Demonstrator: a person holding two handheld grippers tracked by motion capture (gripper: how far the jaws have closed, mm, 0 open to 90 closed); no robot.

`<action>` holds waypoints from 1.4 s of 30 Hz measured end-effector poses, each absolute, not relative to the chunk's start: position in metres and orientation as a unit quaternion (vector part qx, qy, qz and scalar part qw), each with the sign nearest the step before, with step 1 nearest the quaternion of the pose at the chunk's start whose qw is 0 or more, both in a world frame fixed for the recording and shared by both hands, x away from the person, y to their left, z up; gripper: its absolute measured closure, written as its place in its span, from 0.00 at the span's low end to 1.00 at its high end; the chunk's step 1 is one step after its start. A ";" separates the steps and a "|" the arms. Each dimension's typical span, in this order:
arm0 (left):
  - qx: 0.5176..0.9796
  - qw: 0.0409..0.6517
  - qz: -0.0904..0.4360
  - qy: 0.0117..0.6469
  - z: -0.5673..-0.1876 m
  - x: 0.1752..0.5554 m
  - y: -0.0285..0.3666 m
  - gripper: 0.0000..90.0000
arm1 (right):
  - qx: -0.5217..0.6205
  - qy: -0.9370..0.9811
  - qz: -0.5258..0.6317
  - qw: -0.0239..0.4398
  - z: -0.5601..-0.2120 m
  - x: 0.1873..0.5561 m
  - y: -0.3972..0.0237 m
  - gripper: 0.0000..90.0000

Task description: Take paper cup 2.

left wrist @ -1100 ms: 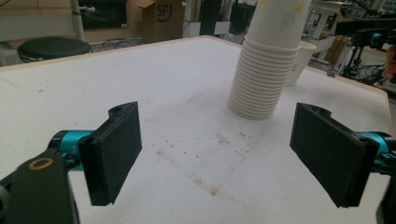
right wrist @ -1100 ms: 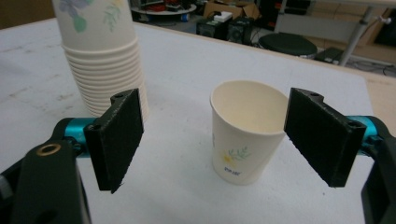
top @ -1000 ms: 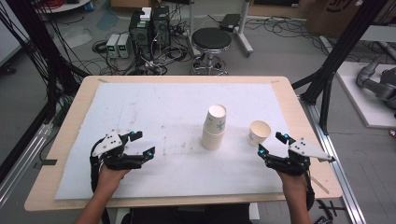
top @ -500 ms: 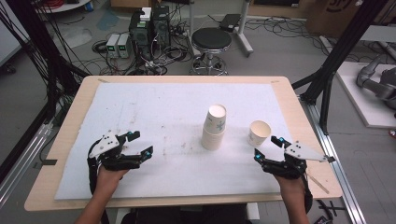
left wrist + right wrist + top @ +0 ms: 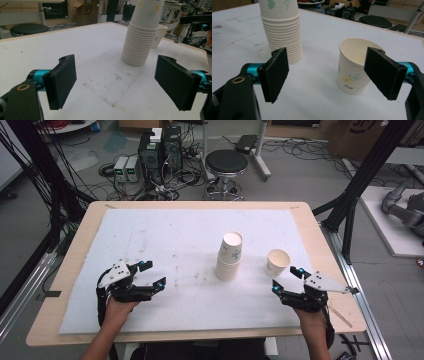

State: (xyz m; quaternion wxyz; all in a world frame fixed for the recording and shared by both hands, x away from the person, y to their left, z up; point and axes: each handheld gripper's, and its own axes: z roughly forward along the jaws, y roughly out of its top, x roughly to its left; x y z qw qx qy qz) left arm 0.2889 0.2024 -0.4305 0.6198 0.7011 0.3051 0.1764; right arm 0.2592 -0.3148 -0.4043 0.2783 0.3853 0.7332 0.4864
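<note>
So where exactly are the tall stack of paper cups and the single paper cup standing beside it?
stack of paper cups (image 5: 229, 259), high view, on the side wall at mid-height.
single paper cup (image 5: 352, 75), right gripper view, on its outer wall above the leaf print.

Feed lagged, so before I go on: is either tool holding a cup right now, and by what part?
Nothing is held. The left tool and the right tool are both open; the single paper cup and the cup stack stand free.

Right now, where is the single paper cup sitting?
In the high view the single paper cup stands upright on the white mat, right of the cup stack and apart from it, just ahead of the open right tongs.
</note>
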 end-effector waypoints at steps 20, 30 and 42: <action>0.699 0.630 0.179 0.286 -0.417 0.290 0.197 0.20 | 0.377 0.741 0.487 0.268 -0.407 0.263 -0.309 0.23; 0.701 0.637 0.158 0.281 -0.401 0.300 0.182 0.18 | 0.366 0.750 0.485 0.261 -0.408 0.264 -0.306 0.23; 0.715 0.636 0.145 0.251 -0.375 0.312 0.162 0.18 | 0.364 0.750 0.487 0.258 -0.408 0.263 -0.307 0.23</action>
